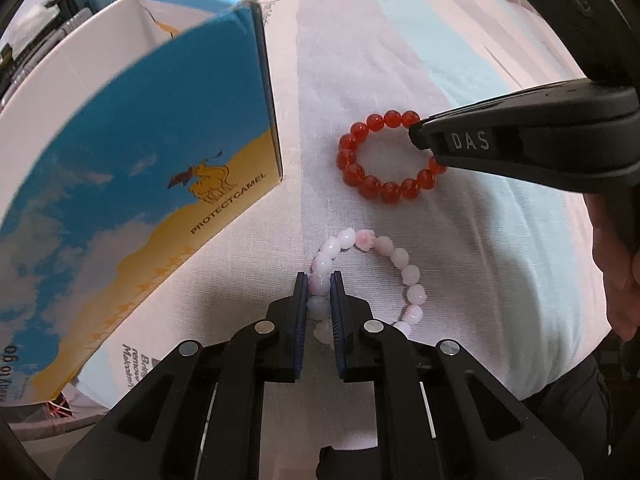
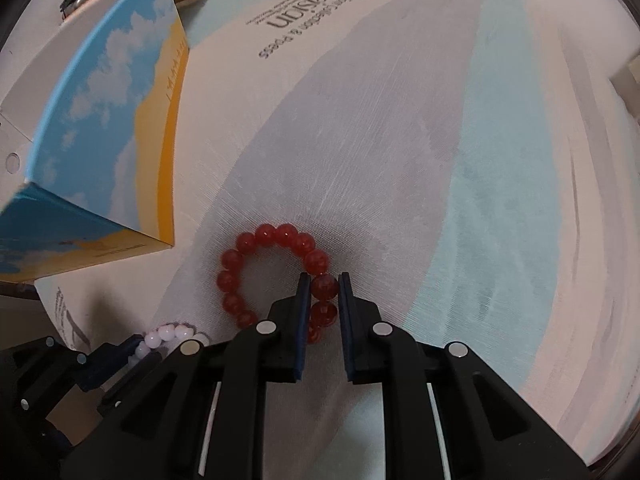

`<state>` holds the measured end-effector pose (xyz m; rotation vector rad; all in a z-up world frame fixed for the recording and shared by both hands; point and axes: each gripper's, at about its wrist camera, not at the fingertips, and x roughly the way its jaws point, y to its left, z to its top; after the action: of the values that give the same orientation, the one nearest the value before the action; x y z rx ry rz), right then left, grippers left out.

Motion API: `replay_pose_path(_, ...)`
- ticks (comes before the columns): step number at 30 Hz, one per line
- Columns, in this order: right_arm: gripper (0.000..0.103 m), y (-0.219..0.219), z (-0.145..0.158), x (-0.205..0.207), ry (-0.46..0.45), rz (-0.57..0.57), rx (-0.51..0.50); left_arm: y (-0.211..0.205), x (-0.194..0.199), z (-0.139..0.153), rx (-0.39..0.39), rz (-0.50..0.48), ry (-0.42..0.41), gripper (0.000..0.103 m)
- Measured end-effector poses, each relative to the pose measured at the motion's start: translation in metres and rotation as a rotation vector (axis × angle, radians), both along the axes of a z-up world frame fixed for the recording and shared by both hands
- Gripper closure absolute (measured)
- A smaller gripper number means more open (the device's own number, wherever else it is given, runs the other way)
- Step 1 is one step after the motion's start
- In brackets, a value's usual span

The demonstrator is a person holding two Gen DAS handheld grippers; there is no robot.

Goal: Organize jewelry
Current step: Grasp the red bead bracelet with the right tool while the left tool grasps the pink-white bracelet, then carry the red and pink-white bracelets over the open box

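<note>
So both grippers are clamped on beads at once here: the left gripper (image 1: 319, 286) has its blue-lined pads squeezed in narrow on the near-left side of the pale pink bracelet (image 1: 400, 258), which lies on the striped cloth (image 1: 500, 240) right in front of the camera, and the part of the loop nearest the lens is swallowed by the jaws so nobody can count those beads. In the right wrist view the right gripper (image 2: 324, 284) is pinched the same way on the red bead bracelet (image 2: 256, 240), one bead sitting between the pads and a couple more tucked down behind the left finger, half hidden. The red one lies flat on the grey stripe of the cloth, further out than the pink one, with clear cloth between the two. From the left camera the right gripper's black body, with white letters on its side, cuts across the right edge of the red loop and covers the beads it holds. A blue and yellow box (image 1: 140, 168) with a camel drawing stands open just left of both bracelets; its inside is out of sight and its near end runs off the frame. A bit of the person's hand (image 1: 622, 280) shows at the right edge, mostly cropped. The stuff past the box in the top left corner is too blurry to name
</note>
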<state>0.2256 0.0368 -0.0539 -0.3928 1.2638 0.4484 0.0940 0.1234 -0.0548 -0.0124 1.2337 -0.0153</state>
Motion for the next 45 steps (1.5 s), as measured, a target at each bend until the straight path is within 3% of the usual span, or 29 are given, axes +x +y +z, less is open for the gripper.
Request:
replay_pose_path(3,0.09,-0.002,0.009,-0.005,-0.015,0.001,0.008,0.0,0.019,0.003,0.003,-0.004,-0.004,0.093)
replay_pose_path(25,0.09,-0.028,0.078,-0.028,-0.101,-0.014,0.038,-0.007,0.018,0.054,0.014,0.003,-0.047,0.093)
replay_pose_path(45,0.09,-0.011,0.153,-0.041,-0.201,0.002,0.079,0.02,0.015,0.147,0.041,0.03,-0.148,0.093)
